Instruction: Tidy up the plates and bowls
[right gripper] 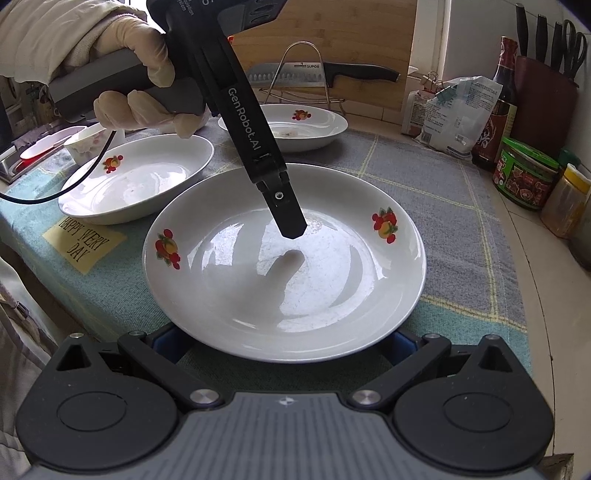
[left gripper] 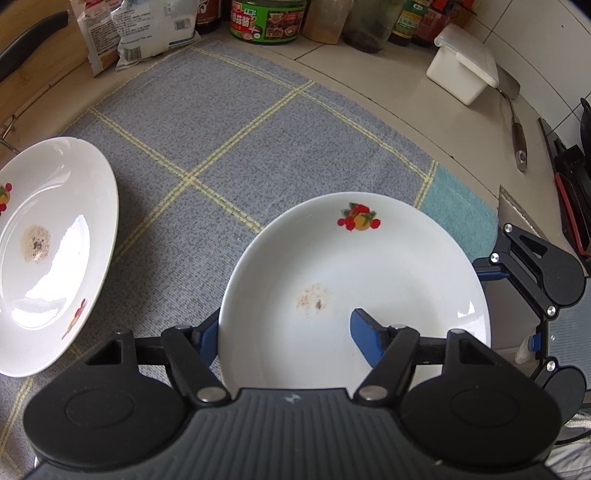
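A white plate with fruit prints (left gripper: 369,280) sits on the grey-blue cloth; it is the large front plate in the right wrist view (right gripper: 332,277). My left gripper (left gripper: 284,332) is open across its near rim: one finger lies outside the rim, the other over the plate's inside. It shows from the side in the right wrist view (right gripper: 284,210), tip above the plate's middle. My right gripper (right gripper: 284,343) is open at this plate's edge, fingers mostly hidden under the rim. A second plate (left gripper: 48,251) lies to the left. Two more plates (right gripper: 136,177) (right gripper: 295,125) lie beyond.
Jars and bottles (left gripper: 267,18), bags (left gripper: 147,29) and a white box (left gripper: 461,66) line the back of the counter. A spatula (left gripper: 515,122) lies at right. A knife on a rack (right gripper: 321,74), a small cup (right gripper: 88,142) and a knife block (right gripper: 543,99) stand around.
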Demonstrator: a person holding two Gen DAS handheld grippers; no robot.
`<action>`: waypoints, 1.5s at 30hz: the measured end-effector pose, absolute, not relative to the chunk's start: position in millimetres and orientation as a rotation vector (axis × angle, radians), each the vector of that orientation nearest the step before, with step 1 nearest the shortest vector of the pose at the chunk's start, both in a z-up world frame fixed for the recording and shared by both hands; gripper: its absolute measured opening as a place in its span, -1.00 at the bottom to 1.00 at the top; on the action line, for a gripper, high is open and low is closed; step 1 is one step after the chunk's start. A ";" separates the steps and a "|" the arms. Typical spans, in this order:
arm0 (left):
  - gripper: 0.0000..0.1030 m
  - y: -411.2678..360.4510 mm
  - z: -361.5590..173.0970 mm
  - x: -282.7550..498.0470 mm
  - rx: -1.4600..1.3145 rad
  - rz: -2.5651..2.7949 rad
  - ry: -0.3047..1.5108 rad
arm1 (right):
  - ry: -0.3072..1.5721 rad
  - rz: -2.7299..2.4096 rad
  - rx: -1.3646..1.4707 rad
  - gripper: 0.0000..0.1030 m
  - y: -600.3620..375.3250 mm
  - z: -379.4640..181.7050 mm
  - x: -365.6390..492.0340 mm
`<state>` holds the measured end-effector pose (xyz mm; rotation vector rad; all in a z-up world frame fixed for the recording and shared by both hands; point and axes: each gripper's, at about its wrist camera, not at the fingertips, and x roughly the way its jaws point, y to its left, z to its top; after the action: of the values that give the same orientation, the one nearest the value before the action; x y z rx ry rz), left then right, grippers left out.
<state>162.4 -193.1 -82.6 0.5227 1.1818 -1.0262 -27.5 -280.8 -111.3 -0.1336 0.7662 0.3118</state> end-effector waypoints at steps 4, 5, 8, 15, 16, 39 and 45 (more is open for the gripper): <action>0.36 -192.4 -78.6 161.5 0.519 -1.025 1.173 | 0.767 0.312 -0.135 1.00 -280.3 -108.8 -27.3; 0.36 -191.9 -77.4 161.2 0.516 -1.023 1.170 | 0.765 0.311 -0.138 1.00 -280.4 -108.1 -27.3; 0.36 -191.7 -73.5 160.6 0.516 -1.019 1.164 | 0.762 0.312 -0.145 1.00 -281.5 -105.2 -27.1; 0.36 -196.5 -63.2 163.6 0.501 -1.016 1.148 | 0.757 0.318 -0.167 1.00 -286.9 -95.3 -24.6; 0.36 -198.4 -61.8 164.5 0.501 -1.016 1.145 | 0.756 0.318 -0.170 1.00 -287.9 -94.3 -24.2; 0.36 -257.4 -61.1 219.1 0.478 -1.039 1.074 | 0.752 0.261 -0.172 1.00 -336.5 -88.2 28.0; 0.36 -271.5 -70.5 233.0 0.471 -1.039 1.075 | 0.766 0.248 -0.163 1.00 -346.6 -92.9 45.1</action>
<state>233.0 -271.5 -70.5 0.4707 1.0754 -1.0390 45.1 -346.6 -92.9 -0.1633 0.7658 0.2484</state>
